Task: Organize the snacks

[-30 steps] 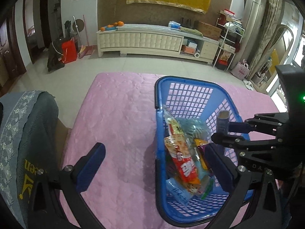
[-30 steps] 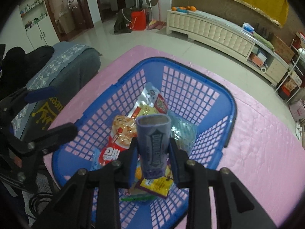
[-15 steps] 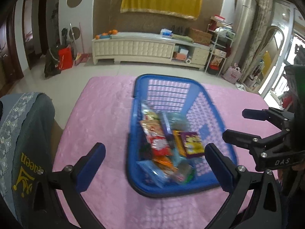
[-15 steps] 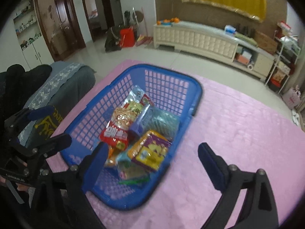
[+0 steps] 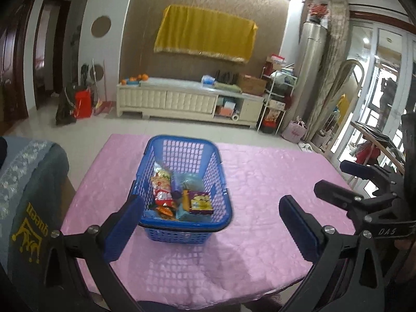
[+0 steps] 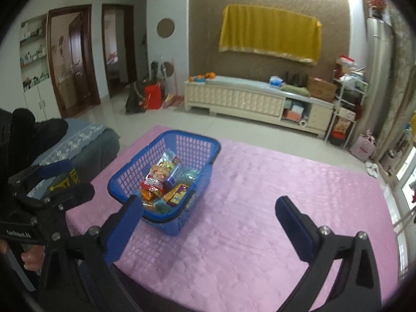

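Note:
A blue plastic basket stands on the pink-covered table, holding several snack packets: a red-and-orange bag, a purple-and-yellow pack and a purple tube. It also shows in the right wrist view. My left gripper is open and empty, raised above the table's near edge. My right gripper is open and empty, to the right of the basket; it shows in the left wrist view too.
A grey cushioned chair with yellow lettering stands at the table's left. A white cabinet lies along the far wall under a yellow cloth. A shelf rack and mirror stand at the right.
My right gripper opened and let the purple tube drop into the basket. Both grippers pulled back and up, away from the basket.

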Available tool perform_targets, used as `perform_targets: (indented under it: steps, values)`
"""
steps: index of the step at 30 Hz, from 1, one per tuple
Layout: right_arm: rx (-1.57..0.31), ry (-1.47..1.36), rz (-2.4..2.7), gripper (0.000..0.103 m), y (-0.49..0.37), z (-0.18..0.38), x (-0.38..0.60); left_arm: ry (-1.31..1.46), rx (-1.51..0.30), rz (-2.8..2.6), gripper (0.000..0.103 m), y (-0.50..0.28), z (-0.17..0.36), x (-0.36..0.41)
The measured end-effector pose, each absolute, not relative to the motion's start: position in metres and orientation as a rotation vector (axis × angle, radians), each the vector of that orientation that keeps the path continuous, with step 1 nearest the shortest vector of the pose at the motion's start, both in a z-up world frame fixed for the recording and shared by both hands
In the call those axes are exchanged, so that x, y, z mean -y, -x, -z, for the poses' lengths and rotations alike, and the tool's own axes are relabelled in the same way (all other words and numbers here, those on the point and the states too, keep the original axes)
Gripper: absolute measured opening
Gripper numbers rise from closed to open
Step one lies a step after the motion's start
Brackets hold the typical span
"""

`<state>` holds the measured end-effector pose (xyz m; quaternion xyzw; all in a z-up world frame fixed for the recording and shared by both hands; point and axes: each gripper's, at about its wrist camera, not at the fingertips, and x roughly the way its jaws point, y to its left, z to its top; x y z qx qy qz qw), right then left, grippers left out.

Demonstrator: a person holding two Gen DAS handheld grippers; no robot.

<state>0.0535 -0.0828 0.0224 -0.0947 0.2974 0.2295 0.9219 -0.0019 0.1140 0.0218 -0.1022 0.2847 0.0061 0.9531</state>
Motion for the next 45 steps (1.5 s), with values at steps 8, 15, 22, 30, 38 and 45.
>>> perform_targets:
  steps: [8,15,22,30,38,45]
  values:
    - [-0.563,0.131,-0.428,0.103,-0.011,-0.050,0.114,0.139,-0.483,0.013,0.103,0.035,-0.060,-0.076]
    - [-0.507,0.097,-0.403,0.103,0.010,-0.065,0.129,0.096,-0.433,0.031,0.103,0.054,-0.078,-0.059]
    - [-0.475,0.097,-0.414,0.103,0.026,-0.071,0.132,0.073,-0.414,0.040,0.103,0.065,-0.083,-0.052]
    - [-0.469,0.087,-0.419,0.103,0.034,-0.071,0.135,0.072,-0.407,0.047,0.103,0.070,-0.083,-0.047]
    - [-0.468,0.089,-0.425,0.103,0.039,-0.071,0.134,0.066,-0.411,0.044,0.103,0.070,-0.080,-0.045]
    - [-0.477,0.086,-0.427,0.103,0.040,-0.071,0.133,0.071,-0.421,0.045,0.103,0.070,-0.078,-0.045]
